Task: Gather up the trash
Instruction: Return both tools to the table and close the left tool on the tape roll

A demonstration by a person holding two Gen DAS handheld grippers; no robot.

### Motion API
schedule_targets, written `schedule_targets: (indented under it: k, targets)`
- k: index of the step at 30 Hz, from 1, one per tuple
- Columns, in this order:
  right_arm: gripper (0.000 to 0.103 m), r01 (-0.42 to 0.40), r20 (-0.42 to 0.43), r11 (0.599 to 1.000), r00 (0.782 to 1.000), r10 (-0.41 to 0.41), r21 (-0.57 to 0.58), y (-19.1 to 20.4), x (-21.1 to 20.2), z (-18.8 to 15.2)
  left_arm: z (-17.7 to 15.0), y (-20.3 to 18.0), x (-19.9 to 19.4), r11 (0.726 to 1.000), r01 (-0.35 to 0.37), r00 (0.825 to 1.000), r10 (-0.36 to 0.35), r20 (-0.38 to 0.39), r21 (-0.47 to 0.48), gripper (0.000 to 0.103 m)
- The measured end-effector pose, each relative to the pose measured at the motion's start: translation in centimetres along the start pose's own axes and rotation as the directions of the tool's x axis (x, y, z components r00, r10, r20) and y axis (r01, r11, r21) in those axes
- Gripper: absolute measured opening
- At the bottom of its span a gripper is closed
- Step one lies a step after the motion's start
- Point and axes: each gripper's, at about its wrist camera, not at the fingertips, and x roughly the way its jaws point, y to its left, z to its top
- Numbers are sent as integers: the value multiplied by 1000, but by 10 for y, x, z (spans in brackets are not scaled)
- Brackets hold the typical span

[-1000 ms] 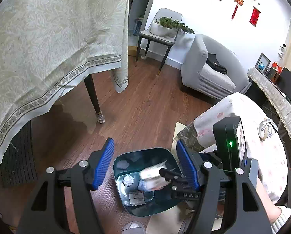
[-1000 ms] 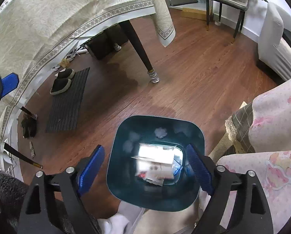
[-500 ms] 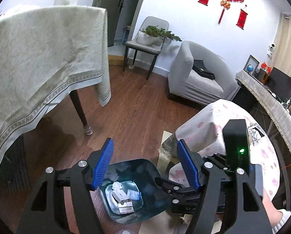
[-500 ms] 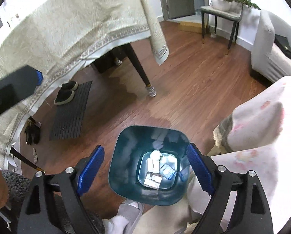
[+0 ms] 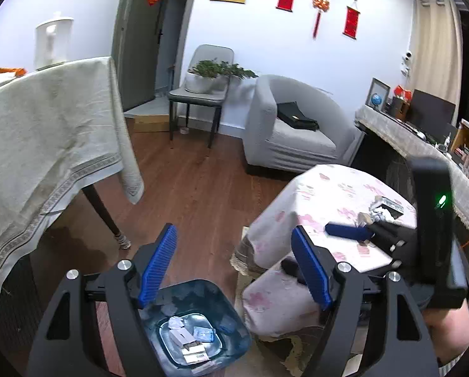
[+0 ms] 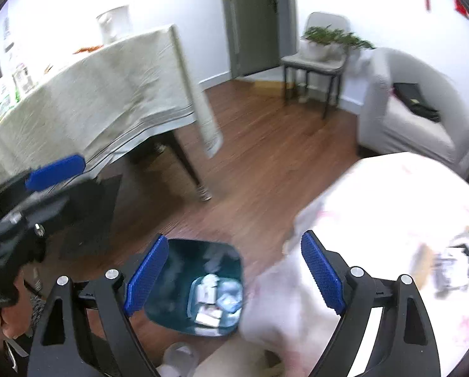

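1. The dining table, under a pale cloth, stands far left.
2. The left gripper holds nothing; its jaws are opening.
3. The teal trash bin sits on the wooden floor below both grippers, with paper scraps inside (some crumpled).
4. The right gripper gapes wide, empty.
5. More litter lies on the floral-clothed table, rightmost.
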Motion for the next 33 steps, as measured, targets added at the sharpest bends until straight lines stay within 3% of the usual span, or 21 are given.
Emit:
schedule_targets:
  k: [10,18,26,33]
  targets:
    - [87,116,41,984,992,-123,137,-85,-38,-17,-3,-48,36,995,88,996,-86,-36,52,78]
    - [87,200,44,940,975,-220,275,-148,-60,-33,-19,-90,72,983,105,990,-89,-109,151,76]
    - [87,278,25,889,951,-308,364,-195,-77,-45,-21,-136,104,957,196,972,-160,-171,216,68]
    - [87,288,24,861,945,-327,419,-221,-88,-55,-25,-163,134,940,270,946,-219,-238,210,61]
